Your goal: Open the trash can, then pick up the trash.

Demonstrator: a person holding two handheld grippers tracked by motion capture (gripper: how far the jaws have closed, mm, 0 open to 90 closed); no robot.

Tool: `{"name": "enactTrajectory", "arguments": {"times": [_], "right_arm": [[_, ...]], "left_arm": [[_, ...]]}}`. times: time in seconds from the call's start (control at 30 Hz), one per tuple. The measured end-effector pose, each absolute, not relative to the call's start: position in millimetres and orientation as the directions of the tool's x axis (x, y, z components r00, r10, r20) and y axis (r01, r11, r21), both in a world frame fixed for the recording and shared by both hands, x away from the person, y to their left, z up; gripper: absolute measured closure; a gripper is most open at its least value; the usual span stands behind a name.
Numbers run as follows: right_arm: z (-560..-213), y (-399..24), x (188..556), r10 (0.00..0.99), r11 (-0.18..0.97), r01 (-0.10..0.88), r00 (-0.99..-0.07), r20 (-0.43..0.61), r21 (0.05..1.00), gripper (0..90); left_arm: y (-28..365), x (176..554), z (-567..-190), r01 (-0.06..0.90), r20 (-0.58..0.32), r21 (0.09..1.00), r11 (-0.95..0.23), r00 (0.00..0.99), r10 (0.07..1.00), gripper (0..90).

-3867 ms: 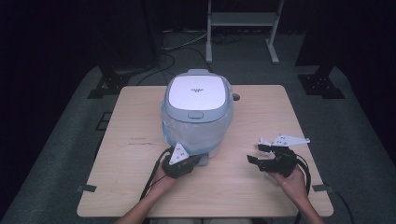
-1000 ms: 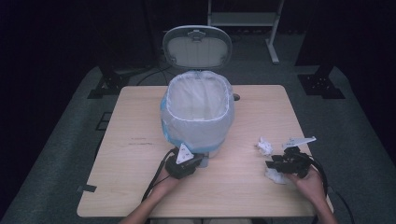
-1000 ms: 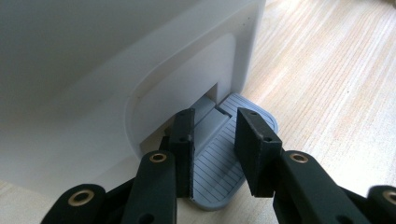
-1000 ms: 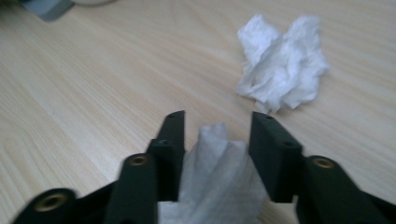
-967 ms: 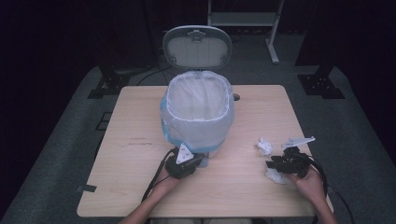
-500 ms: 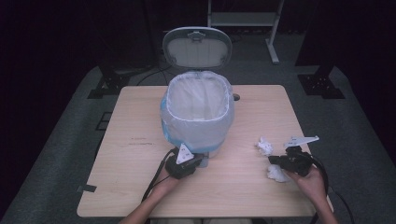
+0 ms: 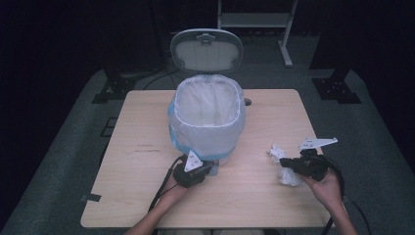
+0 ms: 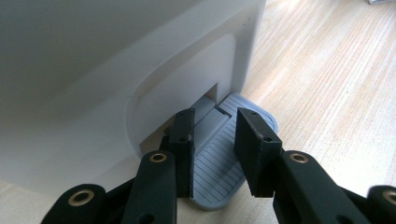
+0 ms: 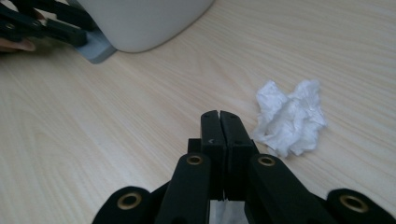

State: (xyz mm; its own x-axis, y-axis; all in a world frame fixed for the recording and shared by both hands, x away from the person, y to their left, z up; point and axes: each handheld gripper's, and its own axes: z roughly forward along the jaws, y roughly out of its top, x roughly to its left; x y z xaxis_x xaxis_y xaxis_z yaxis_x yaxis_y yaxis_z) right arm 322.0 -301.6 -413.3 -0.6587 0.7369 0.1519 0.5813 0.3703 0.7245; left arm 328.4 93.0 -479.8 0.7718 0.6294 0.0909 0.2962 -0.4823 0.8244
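Note:
A white pedal bin (image 7: 208, 122) with a liner bag stands mid-table, its lid (image 7: 206, 50) raised. My left gripper (image 7: 211, 168) (image 8: 215, 123) rests on the grey foot pedal (image 8: 224, 172) at the bin's base, jaws a little apart with nothing pinched between them. At the right, my right gripper (image 7: 285, 164) (image 9: 219, 116) is shut on a crumpled white tissue (image 7: 289, 177) (image 9: 217, 212) that hangs under its jaws, just above the table. A second crumpled tissue (image 7: 276, 152) (image 9: 292, 116) lies on the wood beside it.
The wooden table (image 7: 147, 205) has bare room at left and front. The left gripper (image 9: 42, 25) on the pedal (image 9: 95, 49) also appears far off in the right gripper view. A metal stand (image 7: 254, 19) and dark floor lie behind.
The bin lid, down several seconds ago, is now up. My right gripper has shut on a tissue and risen slightly with it. The left gripper has stayed on the pedal.

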Motion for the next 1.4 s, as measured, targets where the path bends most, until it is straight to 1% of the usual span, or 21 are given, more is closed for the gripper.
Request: {"name": "enactTrajectory", "arguments": {"times": [0.5,0.83,1.03,1.17,1.4], "right_arm": [[-365,-289,317,0.666,0.361,0.496,-0.730,0.154,0.790,88.9],[-336,-276,319,0.644,0.378,0.461,-0.754,0.130,0.803,88.9],[-325,-270,320,0.627,0.379,0.447,-0.768,0.130,0.810,88.9],[-317,-265,319,0.617,0.390,0.427,-0.779,0.112,0.816,88.9],[-313,-258,320,0.603,0.401,0.413,-0.791,0.104,0.818,88.9]], "left_arm": [[94,329,-480,0.304,0.081,0.824,-0.478,0.772,0.630,68.6],[94,329,-480,0.307,0.075,0.825,-0.475,0.773,0.630,68.6],[94,329,-480,0.305,0.079,0.824,-0.477,0.772,0.630,68.5],[94,329,-480,0.304,0.077,0.826,-0.474,0.773,0.630,68.6],[94,329,-480,0.306,0.075,0.827,-0.472,0.772,0.631,68.6]]}}
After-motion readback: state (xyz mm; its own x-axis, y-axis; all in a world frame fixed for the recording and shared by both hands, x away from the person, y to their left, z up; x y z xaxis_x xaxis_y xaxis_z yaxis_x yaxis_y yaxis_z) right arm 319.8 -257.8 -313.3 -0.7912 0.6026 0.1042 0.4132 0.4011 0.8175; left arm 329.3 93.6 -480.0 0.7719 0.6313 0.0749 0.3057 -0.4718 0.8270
